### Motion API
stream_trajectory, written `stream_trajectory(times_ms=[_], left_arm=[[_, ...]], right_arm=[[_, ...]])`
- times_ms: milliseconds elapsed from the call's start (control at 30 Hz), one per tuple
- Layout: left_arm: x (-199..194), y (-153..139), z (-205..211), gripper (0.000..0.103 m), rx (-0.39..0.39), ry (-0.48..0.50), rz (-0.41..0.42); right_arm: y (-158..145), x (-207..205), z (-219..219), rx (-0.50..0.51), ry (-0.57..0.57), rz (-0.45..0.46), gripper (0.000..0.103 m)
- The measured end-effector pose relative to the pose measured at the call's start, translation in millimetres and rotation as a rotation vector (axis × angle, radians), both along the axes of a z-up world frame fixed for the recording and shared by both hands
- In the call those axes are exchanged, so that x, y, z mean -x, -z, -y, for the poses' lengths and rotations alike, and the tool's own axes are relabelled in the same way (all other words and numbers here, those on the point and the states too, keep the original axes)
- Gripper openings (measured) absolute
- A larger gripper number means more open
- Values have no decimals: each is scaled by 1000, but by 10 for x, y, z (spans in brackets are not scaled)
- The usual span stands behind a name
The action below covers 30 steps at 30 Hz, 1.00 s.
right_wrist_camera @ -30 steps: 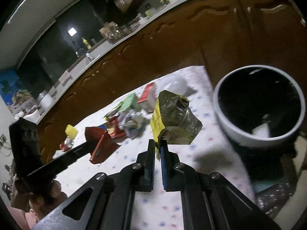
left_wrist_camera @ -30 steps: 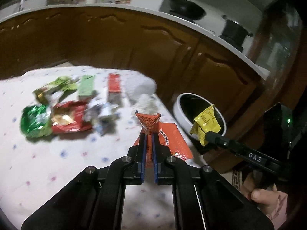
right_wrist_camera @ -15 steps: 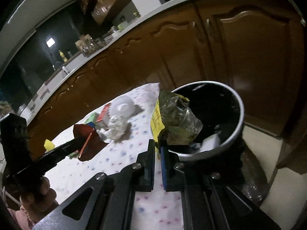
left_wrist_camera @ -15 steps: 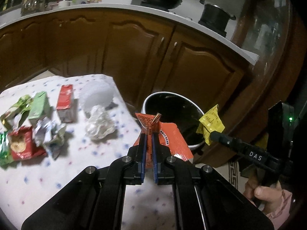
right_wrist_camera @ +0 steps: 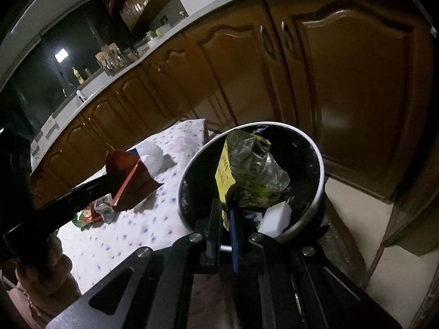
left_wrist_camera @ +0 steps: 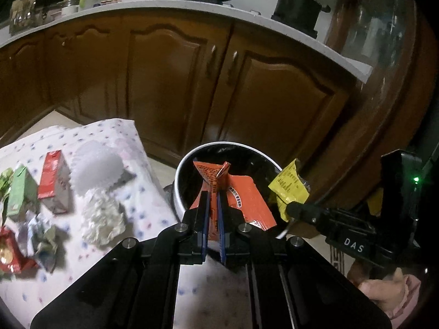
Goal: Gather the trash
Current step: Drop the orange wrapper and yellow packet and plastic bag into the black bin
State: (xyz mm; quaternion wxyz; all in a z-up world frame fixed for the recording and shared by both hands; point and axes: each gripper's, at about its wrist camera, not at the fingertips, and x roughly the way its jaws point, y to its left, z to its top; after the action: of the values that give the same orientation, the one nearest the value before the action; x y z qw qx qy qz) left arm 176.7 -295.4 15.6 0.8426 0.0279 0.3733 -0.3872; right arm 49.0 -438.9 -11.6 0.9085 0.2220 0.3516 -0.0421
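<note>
My left gripper (left_wrist_camera: 212,196) is shut on an orange snack wrapper (left_wrist_camera: 241,201) and holds it over the near rim of the round bin (left_wrist_camera: 181,164). My right gripper (right_wrist_camera: 225,205) is shut on a yellow and clear wrapper (right_wrist_camera: 251,175), held over the bin's (right_wrist_camera: 319,170) black-lined opening. In the left wrist view the right gripper (left_wrist_camera: 288,208) with the yellow wrapper (left_wrist_camera: 288,189) is at the bin's right rim. In the right wrist view the left gripper (right_wrist_camera: 109,175) holds the orange wrapper (right_wrist_camera: 129,181) left of the bin.
The dotted tablecloth (left_wrist_camera: 148,164) carries a red carton (left_wrist_camera: 50,175), a green carton (left_wrist_camera: 19,192), a white paper cup liner (left_wrist_camera: 96,167), crumpled white paper (left_wrist_camera: 101,216) and more wrappers (left_wrist_camera: 41,235). Brown cabinets (left_wrist_camera: 178,82) stand behind. A white scrap (right_wrist_camera: 277,215) lies in the bin.
Both grippers have swung right from the pile of trash toward the bin, each carrying its wrapper. The bin is now directly in front of both.
</note>
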Motion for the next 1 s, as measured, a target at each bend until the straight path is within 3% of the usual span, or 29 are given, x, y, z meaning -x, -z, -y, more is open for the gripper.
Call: stream_trajectory(times_ms=[433, 500, 600, 667, 733, 833, 900, 1000], left_arm=[[-302, 318, 486, 5, -70, 34, -45], [-303, 374, 509, 9, -83, 32, -48], [-297, 421, 532, 26, -85, 34, -55], [-274, 405, 509, 48, -68, 33, -50], [-234, 381, 449, 53, -55, 22, -37], [-189, 373, 332, 54, -36, 8, -41], [-147, 387, 210, 54, -21, -13, -54], [-62, 413, -15, 56, 4, -46, -69]], right_arm=[[210, -256, 214, 7, -4, -72, 6], [225, -290, 238, 11, 0, -78, 10], [254, -316, 234, 16, -6, -85, 11], [288, -331, 253, 22, 2, -100, 13], [290, -318, 261, 18, 14, -99, 24], [235, -234, 262, 13, 35, -68, 35], [195, -152, 247, 3, 45, -35, 51], [151, -38, 201, -4, 61, 19, 63]])
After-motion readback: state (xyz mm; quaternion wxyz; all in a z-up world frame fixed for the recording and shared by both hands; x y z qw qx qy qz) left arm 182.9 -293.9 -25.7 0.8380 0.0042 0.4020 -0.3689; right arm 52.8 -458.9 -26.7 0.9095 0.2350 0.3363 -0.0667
